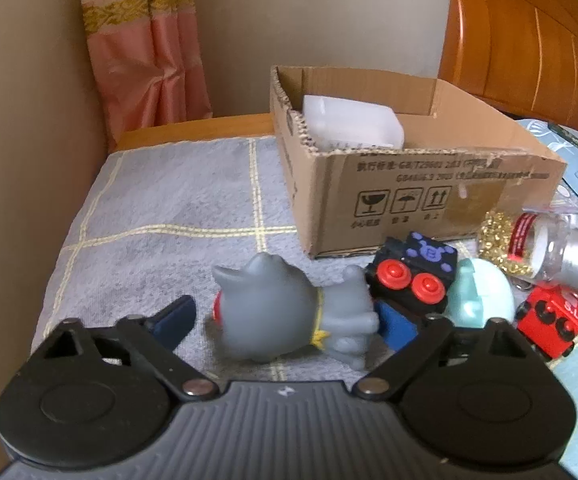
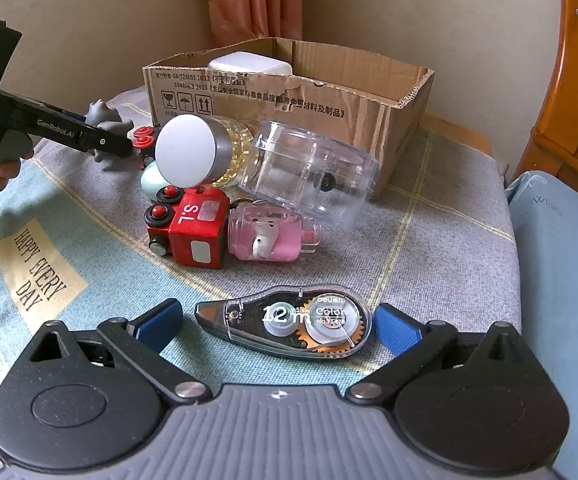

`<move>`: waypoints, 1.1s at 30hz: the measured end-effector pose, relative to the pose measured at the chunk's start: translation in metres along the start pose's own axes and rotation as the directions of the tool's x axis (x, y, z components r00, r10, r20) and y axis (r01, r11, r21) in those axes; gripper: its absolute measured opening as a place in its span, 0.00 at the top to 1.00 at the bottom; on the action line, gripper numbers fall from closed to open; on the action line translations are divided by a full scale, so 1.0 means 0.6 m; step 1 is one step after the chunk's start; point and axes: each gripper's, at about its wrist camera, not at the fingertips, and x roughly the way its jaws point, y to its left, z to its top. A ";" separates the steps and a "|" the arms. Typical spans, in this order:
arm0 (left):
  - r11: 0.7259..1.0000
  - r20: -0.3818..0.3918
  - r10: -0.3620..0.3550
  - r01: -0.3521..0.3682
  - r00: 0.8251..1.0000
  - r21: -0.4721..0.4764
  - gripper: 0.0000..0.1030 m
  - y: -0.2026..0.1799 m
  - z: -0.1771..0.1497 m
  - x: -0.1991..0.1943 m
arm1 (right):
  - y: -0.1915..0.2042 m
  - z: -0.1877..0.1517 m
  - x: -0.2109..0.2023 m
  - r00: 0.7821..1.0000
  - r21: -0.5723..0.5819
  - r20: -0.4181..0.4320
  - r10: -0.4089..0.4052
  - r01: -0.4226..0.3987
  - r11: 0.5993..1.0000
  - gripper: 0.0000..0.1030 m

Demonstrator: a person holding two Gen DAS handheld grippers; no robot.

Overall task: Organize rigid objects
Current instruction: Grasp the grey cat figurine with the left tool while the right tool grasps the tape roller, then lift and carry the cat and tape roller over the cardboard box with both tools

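A grey cat figurine (image 1: 289, 312) lies on its side on the grey checked cloth, between the open blue fingers of my left gripper (image 1: 285, 328); the fingers stand apart from it. In the right wrist view the figurine (image 2: 107, 120) shows behind the left gripper. My right gripper (image 2: 277, 326) is open around a correction tape dispenser (image 2: 289, 322) lying flat, not touching it. An open cardboard box (image 1: 409, 184) holds a white container (image 1: 353, 122); the box also shows in the right wrist view (image 2: 273, 92).
A black toy train (image 1: 413, 276), mint round toy (image 1: 481, 296), red toy train (image 2: 193, 228), pink bottle (image 2: 269, 236), clear plastic case (image 2: 313, 172) and jar with a white lid (image 2: 197, 152) crowd the cloth before the box. A wooden headboard (image 1: 529, 40) stands at right.
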 end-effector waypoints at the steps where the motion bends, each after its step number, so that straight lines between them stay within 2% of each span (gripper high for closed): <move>1: 1.000 -0.004 -0.003 0.003 1.000 0.006 0.20 -0.001 0.000 0.000 | 0.002 0.000 -0.001 1.000 -0.003 -0.002 0.000 0.000 1.000 0.03; 9: 0.999 -0.009 -0.026 0.026 1.000 -0.024 0.24 0.005 0.000 -0.001 | 0.009 0.002 -0.007 1.000 0.002 -0.015 -0.010 0.010 1.000 0.09; 22: 1.000 -0.012 -0.022 0.022 1.000 0.003 0.24 -0.003 -0.007 0.006 | 0.015 0.000 -0.009 0.999 0.043 -0.018 -0.046 0.047 0.998 0.09; 33: 0.999 -0.040 0.009 -0.008 0.999 0.033 0.23 -0.010 0.000 0.011 | 0.009 0.000 -0.007 1.000 0.023 -0.010 -0.023 0.023 0.999 0.06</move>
